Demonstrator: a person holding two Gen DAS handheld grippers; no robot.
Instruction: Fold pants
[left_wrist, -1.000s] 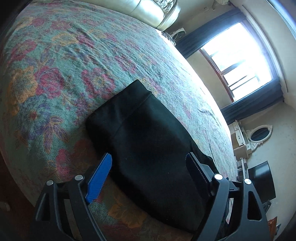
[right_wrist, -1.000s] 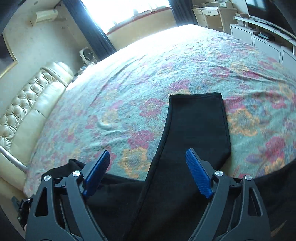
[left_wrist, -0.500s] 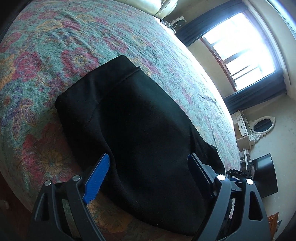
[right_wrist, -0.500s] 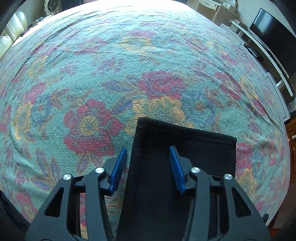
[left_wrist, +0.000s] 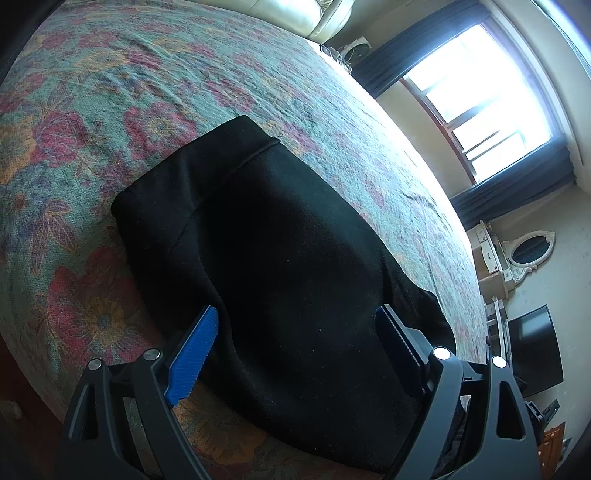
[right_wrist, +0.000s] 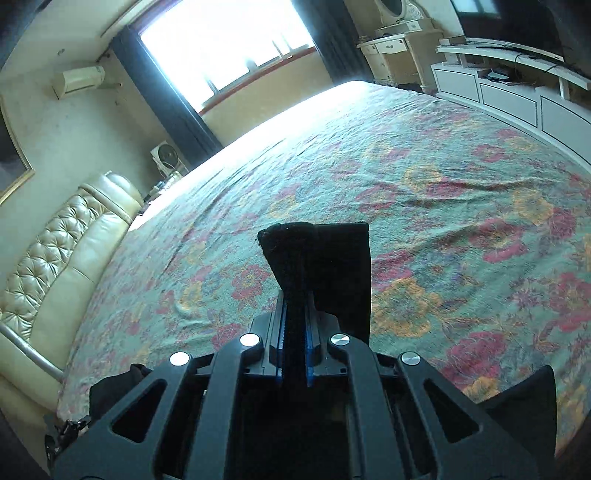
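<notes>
Lying on the bedspread (left_wrist: 110, 92), the black pants (left_wrist: 280, 258) reach close to its near edge, with broad bare cloth beyond them toward the window (left_wrist: 480, 85). The left gripper (left_wrist: 295, 339) hangs over them, fingers wide apart, touching nothing. The right gripper (right_wrist: 294, 347) has its fingers together, clamped on a leg hem, which stands lifted off the bedspread; open cloth lies all round toward the headboard (right_wrist: 55, 258).

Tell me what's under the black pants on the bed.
The pants lie on the floral bedspread, which shows all round them. Whatever is beneath the cloth itself is covered. The right gripper pinches a hem above the spread; the left gripper stands open over them.
</notes>
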